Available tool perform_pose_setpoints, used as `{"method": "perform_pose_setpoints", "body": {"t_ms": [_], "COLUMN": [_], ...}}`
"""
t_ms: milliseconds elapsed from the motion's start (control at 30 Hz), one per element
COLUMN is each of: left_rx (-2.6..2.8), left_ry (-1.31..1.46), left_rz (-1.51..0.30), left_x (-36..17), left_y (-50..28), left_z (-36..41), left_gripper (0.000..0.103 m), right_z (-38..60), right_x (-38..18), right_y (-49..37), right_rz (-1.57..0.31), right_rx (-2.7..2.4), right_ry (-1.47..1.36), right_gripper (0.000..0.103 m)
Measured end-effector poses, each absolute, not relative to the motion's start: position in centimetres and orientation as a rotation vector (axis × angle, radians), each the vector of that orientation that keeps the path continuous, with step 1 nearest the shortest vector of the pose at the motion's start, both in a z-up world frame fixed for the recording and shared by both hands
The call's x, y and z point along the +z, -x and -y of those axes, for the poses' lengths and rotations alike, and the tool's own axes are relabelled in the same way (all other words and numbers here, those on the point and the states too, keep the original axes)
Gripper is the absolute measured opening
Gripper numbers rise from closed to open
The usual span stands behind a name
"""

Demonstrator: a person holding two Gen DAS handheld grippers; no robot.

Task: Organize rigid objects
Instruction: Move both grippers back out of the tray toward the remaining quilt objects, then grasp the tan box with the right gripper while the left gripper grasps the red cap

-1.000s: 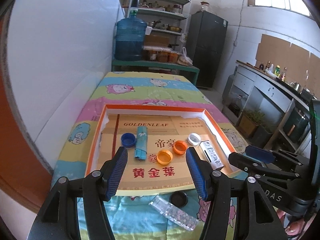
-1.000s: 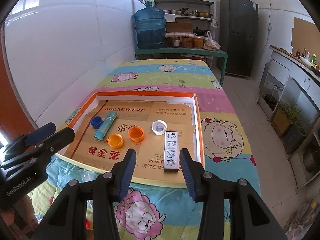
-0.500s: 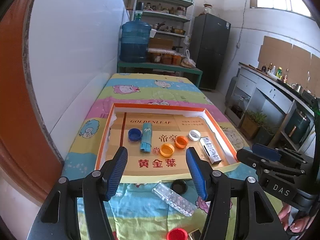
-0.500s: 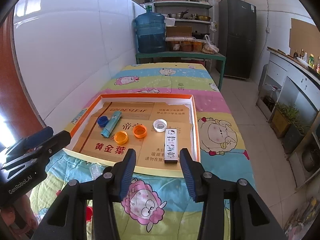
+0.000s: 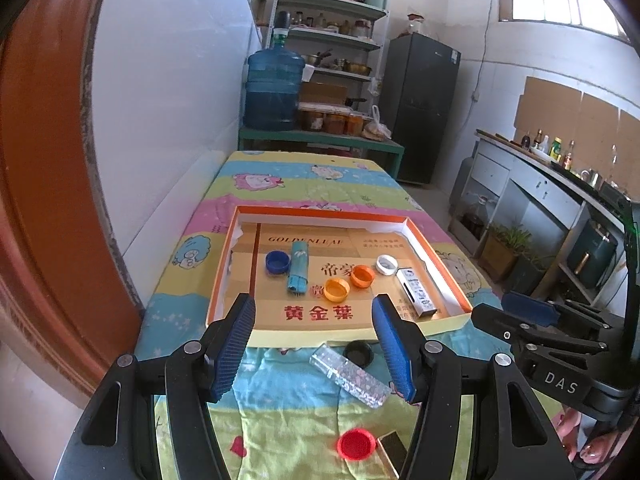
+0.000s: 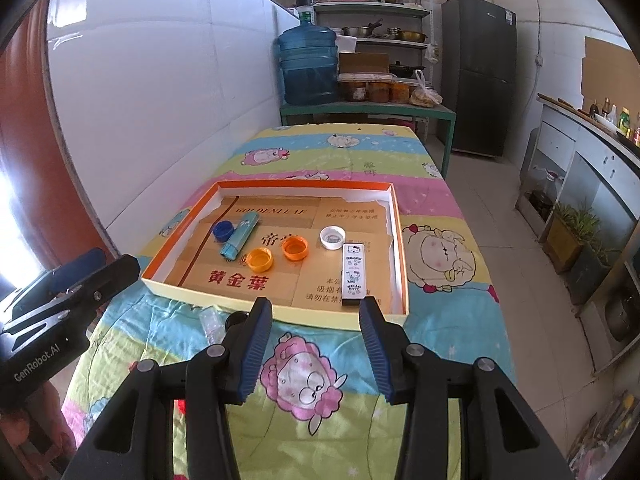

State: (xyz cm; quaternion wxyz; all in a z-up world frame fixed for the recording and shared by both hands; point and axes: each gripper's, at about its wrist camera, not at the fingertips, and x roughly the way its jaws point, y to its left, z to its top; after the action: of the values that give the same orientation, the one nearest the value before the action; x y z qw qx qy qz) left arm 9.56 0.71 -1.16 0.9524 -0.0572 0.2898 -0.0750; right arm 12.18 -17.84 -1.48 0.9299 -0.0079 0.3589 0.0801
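An orange-rimmed shallow box (image 5: 224, 264) (image 6: 403, 248) lies on the quilt-covered table. Inside lie a blue cap (image 5: 277, 262) (image 6: 223, 230), a teal tube (image 5: 298, 267) (image 6: 239, 237), two orange caps (image 5: 337, 289) (image 5: 362, 276), a white cap (image 5: 387, 265) (image 6: 332, 237) and a white printed box (image 5: 416, 293) (image 6: 353, 273). In front of the box lie a clear glittery case (image 5: 350, 374), a black cap (image 5: 358, 354), a red cap (image 5: 356, 444) and a tan box (image 5: 390, 454). My left gripper (image 5: 314, 348) is open above the near items. My right gripper (image 6: 316, 344) is open at the box's near edge.
A white tiled wall and an orange door frame (image 5: 48, 184) run along the left. A green bench with a blue water jug (image 5: 274, 92) stands behind the table. A fridge (image 5: 420, 104) and a counter (image 5: 540, 192) are at the right.
Both grippers have drawn back toward me and up. The box looks smaller, and the red cap and tan box have come into the left wrist view.
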Motion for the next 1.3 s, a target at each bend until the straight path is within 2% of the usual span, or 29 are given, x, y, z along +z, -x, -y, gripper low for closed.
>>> {"method": "perform_pose_setpoints", "body": {"t_ms": [667, 1300], "left_rx": [-0.128, -0.118], "left_ry": [0.150, 0.170], "left_rz": [-0.573, -0.637], "left_x": [-0.7, -4.2], "left_y": [-5.2, -4.3], "left_z": [-3.2, -4.4], "left_gripper": [0.063, 0.063], "right_z": [16.5, 10.9], "right_x": [-2.4, -9.1], "right_y": [-7.9, -5.5], "right_rz": [-0.758, -0.918], "right_rx": [0.201, 0.331], "right_ry": [0.037, 0.114], "right_gripper": [0.045, 0.045]}}
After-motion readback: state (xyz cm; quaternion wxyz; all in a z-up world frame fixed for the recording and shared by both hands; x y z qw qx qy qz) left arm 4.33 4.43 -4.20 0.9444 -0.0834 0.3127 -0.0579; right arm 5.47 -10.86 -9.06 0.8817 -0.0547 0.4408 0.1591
